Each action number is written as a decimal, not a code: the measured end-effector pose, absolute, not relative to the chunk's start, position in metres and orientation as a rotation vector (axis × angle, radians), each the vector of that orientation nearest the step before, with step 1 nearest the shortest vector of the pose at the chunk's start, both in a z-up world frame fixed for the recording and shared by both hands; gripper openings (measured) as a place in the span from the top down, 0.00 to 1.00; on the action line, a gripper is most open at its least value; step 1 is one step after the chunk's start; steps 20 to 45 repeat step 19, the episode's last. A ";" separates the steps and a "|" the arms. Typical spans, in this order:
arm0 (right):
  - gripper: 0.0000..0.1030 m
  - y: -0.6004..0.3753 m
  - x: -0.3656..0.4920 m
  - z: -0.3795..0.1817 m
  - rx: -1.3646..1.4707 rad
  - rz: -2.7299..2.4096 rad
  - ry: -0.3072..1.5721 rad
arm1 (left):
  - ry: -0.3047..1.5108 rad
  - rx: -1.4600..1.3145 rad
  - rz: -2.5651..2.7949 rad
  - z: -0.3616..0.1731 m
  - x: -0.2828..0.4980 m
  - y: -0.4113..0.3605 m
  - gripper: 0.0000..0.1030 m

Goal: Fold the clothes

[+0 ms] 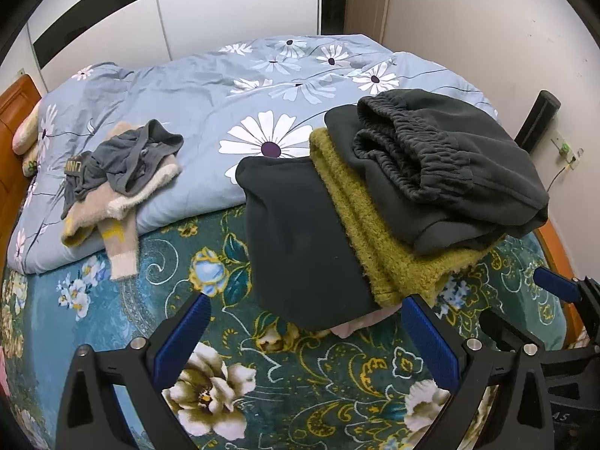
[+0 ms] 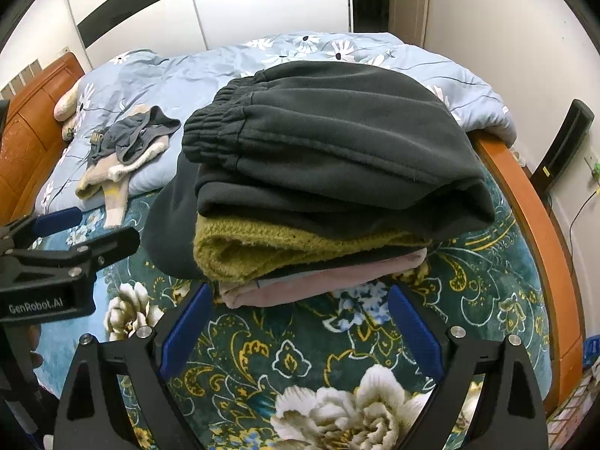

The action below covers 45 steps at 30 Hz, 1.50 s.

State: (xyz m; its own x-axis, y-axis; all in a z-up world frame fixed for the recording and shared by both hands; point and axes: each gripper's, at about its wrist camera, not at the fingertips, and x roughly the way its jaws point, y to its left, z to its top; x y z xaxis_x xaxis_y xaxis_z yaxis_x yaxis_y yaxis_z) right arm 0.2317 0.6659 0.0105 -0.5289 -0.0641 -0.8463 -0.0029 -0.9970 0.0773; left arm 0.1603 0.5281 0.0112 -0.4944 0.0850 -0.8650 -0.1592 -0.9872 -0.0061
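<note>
Folded stack [image 2: 322,195], frame centre, on bed [image 2: 337,341]: dark sweatpants [image 2: 337,131] topmost. Unfolded heap [image 1: 120,172], left of frame, remains. Left hand-held gripper [image 1: 305,322] and right hand-held gripper [image 2: 302,315]: both spread, empty.

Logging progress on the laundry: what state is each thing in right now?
Left gripper: jaws open, empty.
Right gripper: jaws open, empty.
Dark trousers: folded, top of stack.
Green sweater: folded, mid-stack.
Pink garment: folded, bottom.
Grey and beige clothes: crumpled, unfolded, on quilt.
</note>
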 end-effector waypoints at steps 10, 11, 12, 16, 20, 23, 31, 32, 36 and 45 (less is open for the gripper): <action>0.08 0.666 0.218 0.013 1.497 -2.701 -0.091 | 0.098 -1.504 2.604 0.011 0.155 0.531 0.00; 0.08 0.666 0.217 0.013 1.497 -2.700 -0.090 | 0.095 -1.504 2.603 0.011 0.154 0.531 0.00; 0.08 0.666 0.217 0.013 1.497 -2.699 -0.089 | 0.094 -1.504 2.603 0.011 0.154 0.531 0.00; 0.08 0.668 0.215 0.013 1.499 -2.700 -0.093 | 0.088 -1.506 2.604 0.011 0.152 0.532 0.00; 0.08 0.669 0.213 0.014 1.496 -2.702 -0.096 | 0.087 -1.506 2.605 0.011 0.150 0.533 0.00; 0.08 0.669 0.213 0.014 1.496 -2.702 -0.096 | 0.087 -1.506 2.605 0.011 0.150 0.533 0.00; 0.08 0.669 0.213 0.014 1.496 -2.702 -0.096 | 0.087 -1.506 2.605 0.011 0.150 0.533 0.00; 0.08 0.669 0.213 0.014 1.496 -2.702 -0.096 | 0.087 -1.506 2.605 0.011 0.150 0.533 0.00; 0.08 0.669 0.213 0.014 1.496 -2.702 -0.096 | 0.087 -1.506 2.605 0.011 0.150 0.533 0.00; 0.08 0.669 0.213 0.014 1.496 -2.702 -0.096 | 0.087 -1.506 2.605 0.011 0.150 0.533 0.00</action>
